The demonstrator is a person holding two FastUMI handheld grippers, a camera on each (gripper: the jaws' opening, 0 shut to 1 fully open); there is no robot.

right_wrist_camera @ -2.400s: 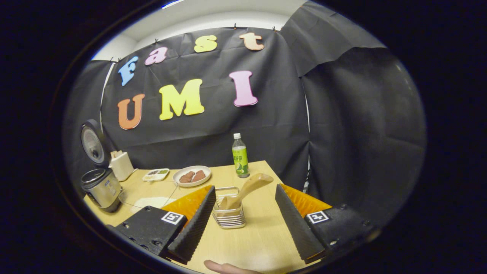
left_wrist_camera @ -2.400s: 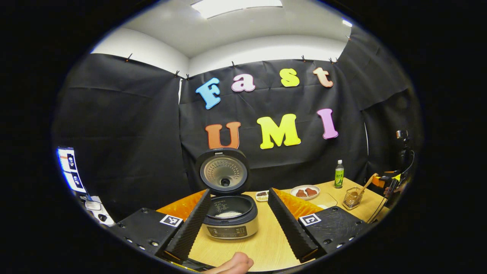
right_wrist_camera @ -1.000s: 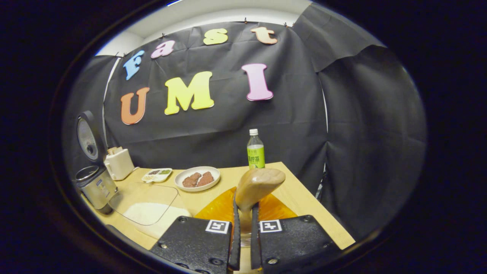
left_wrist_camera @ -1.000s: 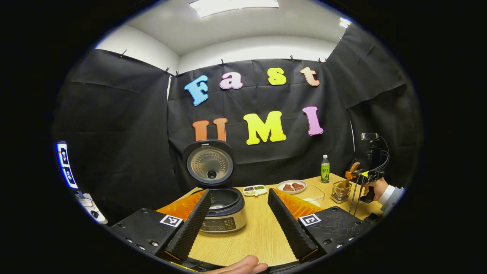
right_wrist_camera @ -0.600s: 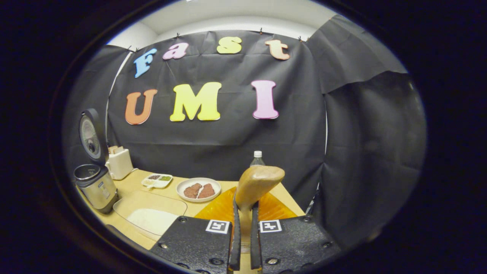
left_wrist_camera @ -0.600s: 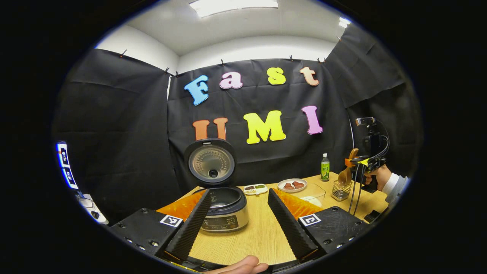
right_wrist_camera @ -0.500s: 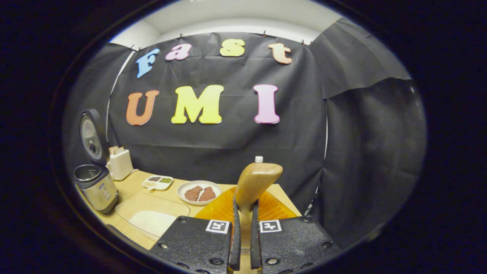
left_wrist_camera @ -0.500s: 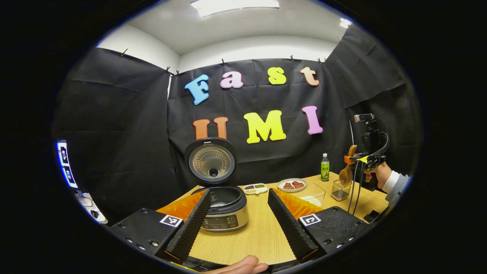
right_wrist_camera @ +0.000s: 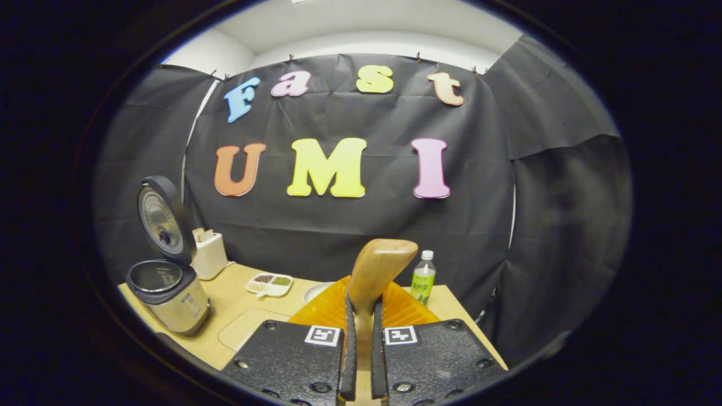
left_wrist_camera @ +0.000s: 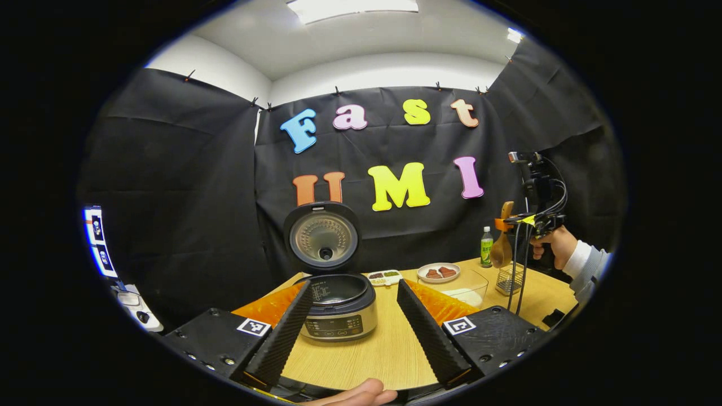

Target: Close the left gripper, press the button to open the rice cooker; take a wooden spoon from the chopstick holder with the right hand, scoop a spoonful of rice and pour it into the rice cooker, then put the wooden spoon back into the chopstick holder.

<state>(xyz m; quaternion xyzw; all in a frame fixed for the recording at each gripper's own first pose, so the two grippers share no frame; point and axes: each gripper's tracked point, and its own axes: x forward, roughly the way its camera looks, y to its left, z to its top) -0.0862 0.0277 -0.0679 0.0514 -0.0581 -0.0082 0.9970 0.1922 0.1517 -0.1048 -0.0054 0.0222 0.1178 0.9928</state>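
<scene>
Left gripper view: left tool (left_wrist_camera: 352, 327) spread wide, grasping nothing, above worktop (left_wrist_camera: 372, 355). Rice cooker (left_wrist_camera: 337, 304) just ahead, lid up, so button step done. Far right, right tool (left_wrist_camera: 510, 221) in person's hand (left_wrist_camera: 550, 245) holds wooden spoon (left_wrist_camera: 501, 248) above chopstick holder (left_wrist_camera: 509, 279); spoon out. Clear container with rice (left_wrist_camera: 465, 288) beside holder.

Right gripper view: right tool (right_wrist_camera: 361, 338) clenched on wooden spoon (right_wrist_camera: 377, 270) handle, end sticking up. Rice cooker (right_wrist_camera: 169, 301) open at left.

Left to do: scoop, pour, return spoon.
</scene>
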